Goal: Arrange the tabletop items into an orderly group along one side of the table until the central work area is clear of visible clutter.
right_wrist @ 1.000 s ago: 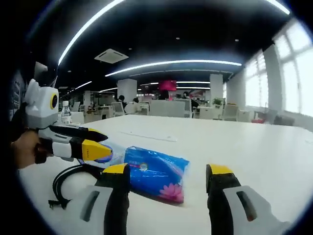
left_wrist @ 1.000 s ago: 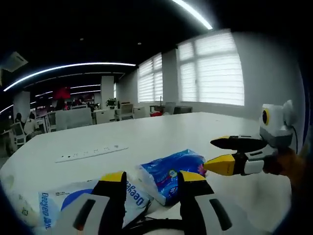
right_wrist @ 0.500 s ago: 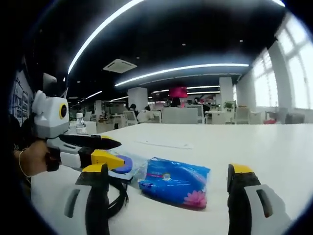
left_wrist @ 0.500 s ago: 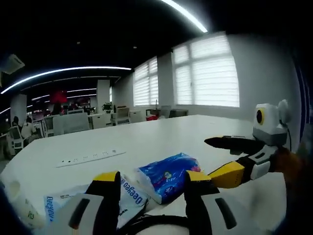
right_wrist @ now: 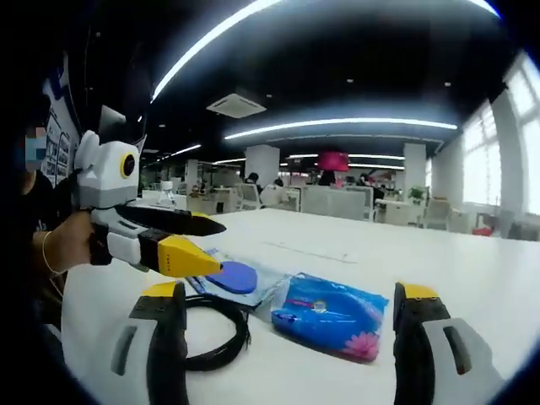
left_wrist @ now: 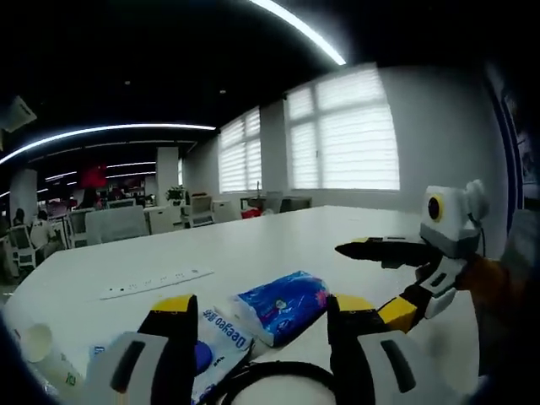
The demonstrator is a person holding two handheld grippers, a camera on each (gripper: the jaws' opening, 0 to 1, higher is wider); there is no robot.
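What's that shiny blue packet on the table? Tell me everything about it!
The blue packet is a soft plastic pack, shiny and a bit crinkled, with a pink flower printed at one corner. It lies flat on the white table, beside a white-and-blue bag that seems to touch it. Neither tool touches it.

Ahead of the right claw (right_wrist: 287,304), whose jaws stand wide apart, the blue tissue pack (right_wrist: 331,314) lies between them on the desk (right_wrist: 472,278). The black cable (right_wrist: 215,333) coils just left of it. The left claw (right_wrist: 198,240) crosses in from the left, above the white pouch (right_wrist: 232,278). Beyond the pack and to its right, the desk surface is open, apart from a power strip (left_wrist: 156,283) farther out.
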